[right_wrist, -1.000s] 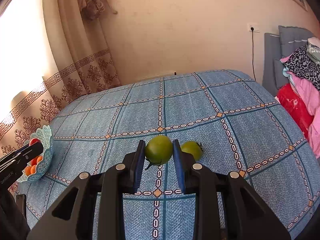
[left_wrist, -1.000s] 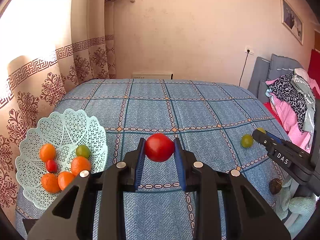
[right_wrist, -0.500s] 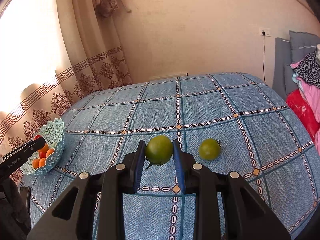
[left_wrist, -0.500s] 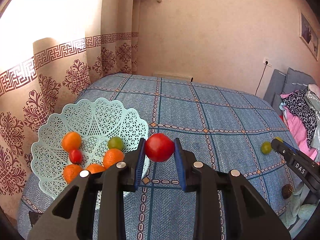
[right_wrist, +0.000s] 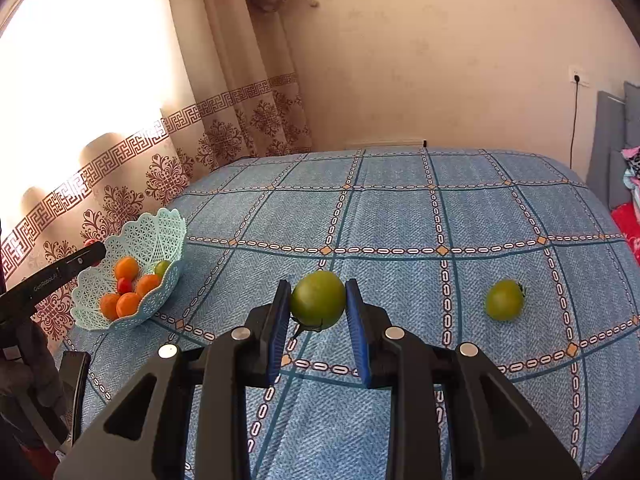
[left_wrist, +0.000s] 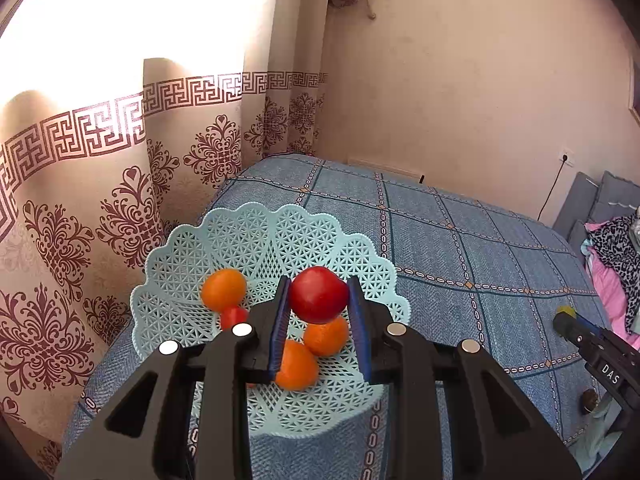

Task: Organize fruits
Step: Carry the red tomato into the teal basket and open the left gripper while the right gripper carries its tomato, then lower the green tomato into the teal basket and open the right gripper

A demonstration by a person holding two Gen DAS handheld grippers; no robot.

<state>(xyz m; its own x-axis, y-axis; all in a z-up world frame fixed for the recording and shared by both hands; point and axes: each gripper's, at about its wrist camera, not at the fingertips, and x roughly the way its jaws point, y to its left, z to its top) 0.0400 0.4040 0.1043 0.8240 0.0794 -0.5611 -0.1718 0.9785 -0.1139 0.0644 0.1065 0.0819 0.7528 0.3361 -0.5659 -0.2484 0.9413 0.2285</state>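
Writing first: in my left wrist view the other tool at the right edge carries the letters "DAS"; in my right wrist view the tool at the left edge reads something like "GenRobot.AI", too small to be sure.

My left hand-held gripper (left_wrist: 319, 302) is clamped on a red tomato (left_wrist: 319, 294), blue pads pressed to both its sides, at frame centre over the pale green lattice basket (left_wrist: 256, 236). Below it in the basket I see oranges (left_wrist: 223, 287) and a small red fruit (left_wrist: 233, 317), partly hidden by the finger. One more orange sits behind the left finger, mostly covered.

My right hand-held gripper (right_wrist: 318, 300) is closed on a green tomato (right_wrist: 318, 299), above the blue checked bed (right_wrist: 400, 208). A second green tomato (right_wrist: 504, 300) lies on the bed at right of centre, well apart. The basket is at left of that frame, with a green fruit (right_wrist: 162, 268) at its far side.

A dark round thing at the lower right of the left view I cannot identify.
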